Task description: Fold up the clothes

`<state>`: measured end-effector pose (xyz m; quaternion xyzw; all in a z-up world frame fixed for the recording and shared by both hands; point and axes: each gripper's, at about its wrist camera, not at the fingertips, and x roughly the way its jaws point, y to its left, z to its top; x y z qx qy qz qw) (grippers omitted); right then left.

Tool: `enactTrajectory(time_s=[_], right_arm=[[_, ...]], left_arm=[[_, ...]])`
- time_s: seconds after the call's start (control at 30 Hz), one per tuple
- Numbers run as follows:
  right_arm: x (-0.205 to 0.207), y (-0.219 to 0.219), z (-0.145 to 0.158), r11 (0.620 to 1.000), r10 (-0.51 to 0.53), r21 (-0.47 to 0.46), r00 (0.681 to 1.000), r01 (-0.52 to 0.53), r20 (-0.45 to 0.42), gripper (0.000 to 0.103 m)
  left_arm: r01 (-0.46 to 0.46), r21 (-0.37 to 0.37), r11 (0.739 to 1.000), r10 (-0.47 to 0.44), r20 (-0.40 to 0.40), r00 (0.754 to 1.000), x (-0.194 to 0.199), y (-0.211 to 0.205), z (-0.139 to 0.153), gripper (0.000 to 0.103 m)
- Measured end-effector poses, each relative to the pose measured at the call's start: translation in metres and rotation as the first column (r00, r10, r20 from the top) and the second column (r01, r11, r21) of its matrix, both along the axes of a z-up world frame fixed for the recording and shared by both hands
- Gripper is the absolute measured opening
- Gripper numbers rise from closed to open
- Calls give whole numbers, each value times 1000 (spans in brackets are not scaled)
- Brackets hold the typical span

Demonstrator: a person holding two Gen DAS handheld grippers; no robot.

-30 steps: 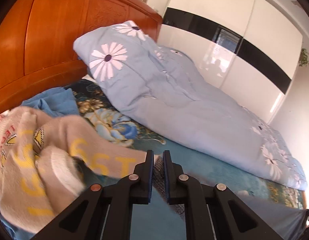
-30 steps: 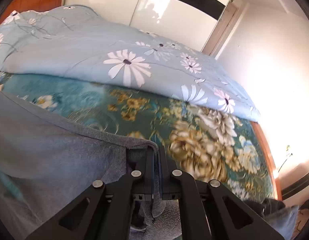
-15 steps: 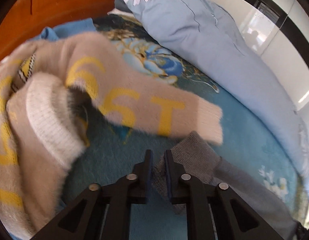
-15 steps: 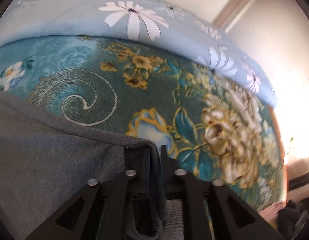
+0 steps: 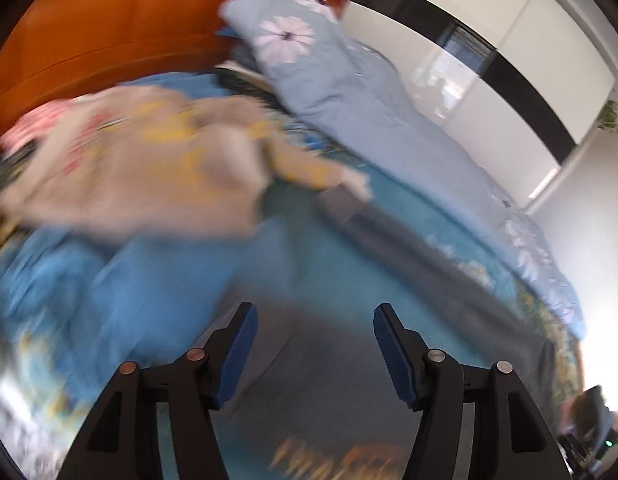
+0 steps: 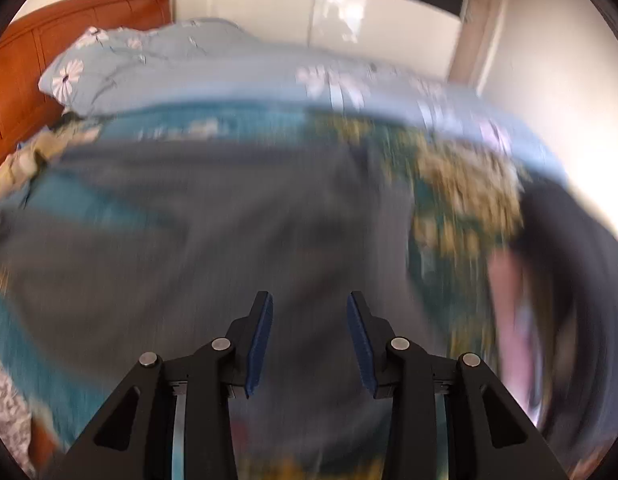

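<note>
A grey garment (image 6: 213, 232) lies spread flat on the teal floral bedspread (image 6: 461, 184); in the left wrist view its sleeve (image 5: 421, 248) runs back to a ribbed cuff (image 5: 341, 200). My left gripper (image 5: 315, 344) is open and empty above the garment's near part. My right gripper (image 6: 309, 328) is open and empty above the grey fabric. Both views are motion-blurred.
A beige sweater with yellow letters (image 5: 149, 160) lies heaped at the left near the wooden headboard (image 5: 109, 28). Blue cloth (image 5: 157, 280) lies beside it. A pale blue daisy duvet (image 5: 369, 100) runs along the far side. Dark clothing (image 6: 565, 280) sits at the right.
Both grippers have opened and let go of the grey garment, then pulled back and up. The garment now lies flat on the bed.
</note>
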<state>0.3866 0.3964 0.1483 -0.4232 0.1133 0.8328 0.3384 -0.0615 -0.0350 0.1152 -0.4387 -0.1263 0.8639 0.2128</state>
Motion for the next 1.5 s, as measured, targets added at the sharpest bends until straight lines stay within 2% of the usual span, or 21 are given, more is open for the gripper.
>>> enactTrajectory(time_s=[0.07,0.17,0.23,0.3,0.4,0.5,0.6,0.63,0.67,0.7,0.73,0.8,0.87,0.93,1.03,1.1,1.17,1.27,1.37,1.43,1.5], right_arm=[[31,-16,-18,997,-52,-50,999,52,2,40],[62,-6,-37,960,-173,-243,975,136,-137,40],[81,1,-50,913,-263,-372,941,171,-214,40],[88,13,-56,872,-345,-451,892,190,-290,43],[83,25,-59,833,-384,-539,835,128,-395,43],[77,36,-65,774,-453,-628,766,83,-457,43],[74,46,-70,726,-514,-683,723,80,-462,43],[74,46,-70,725,-520,-683,720,87,-460,36],[73,46,-69,724,-526,-684,717,94,-458,17],[74,46,-69,721,-528,-687,714,91,-459,8],[74,47,-69,718,-531,-690,711,88,-461,8],[80,50,-68,702,-549,-711,674,51,-494,7],[91,51,-61,702,-558,-712,642,28,-525,6],[100,46,-46,727,-537,-686,618,-5,-574,6],[96,41,-18,796,-460,-605,623,-25,-632,6],[86,44,-5,818,-433,-574,620,-34,-654,6],[75,49,7,834,-412,-549,611,-45,-676,6],[54,64,29,865,-388,-501,595,-28,-704,6],[29,80,49,888,-372,-461,582,-5,-723,6],[9,93,59,906,-352,-422,606,30,-713,6],[-10,116,61,916,-346,-397,626,63,-699,6]], left_arm=[[-62,1,998,62,-9,998,30,-28,-15,65],[-133,117,984,127,56,990,50,-56,-43,65],[-156,160,975,138,118,983,51,-60,-56,65],[-165,177,970,141,142,980,49,-58,-61,65],[-166,215,962,128,181,975,39,-47,-69,65],[-171,288,942,102,241,965,29,-39,-80,65],[-190,325,926,103,266,959,19,-32,-88,63],[-193,319,928,108,264,958,16,-30,-89,54],[-196,313,929,113,263,958,14,-28,-89,21],[-200,309,930,117,266,957,12,-26,-90,2],[-207,309,928,121,275,954,11,-26,-90,5],[-210,347,914,115,276,954,14,-30,-86,4],[-183,392,902,91,242,966,21,-37,-71,4],[-144,428,892,58,206,977,26,-39,-53,4],[-120,478,870,31,190,981,21,-35,-30,4],[-143,538,830,19,230,973,6,-29,-23,4],[-169,556,814,27,255,967,-17,-16,-13,4],[-206,523,827,80,254,964,-51,6,7,4],[-258,453,853,126,301,945,-91,40,16,4],[-270,392,880,143,323,935,-114,67,15,4],[-258,319,912,153,317,936,-140,100,14,5]])
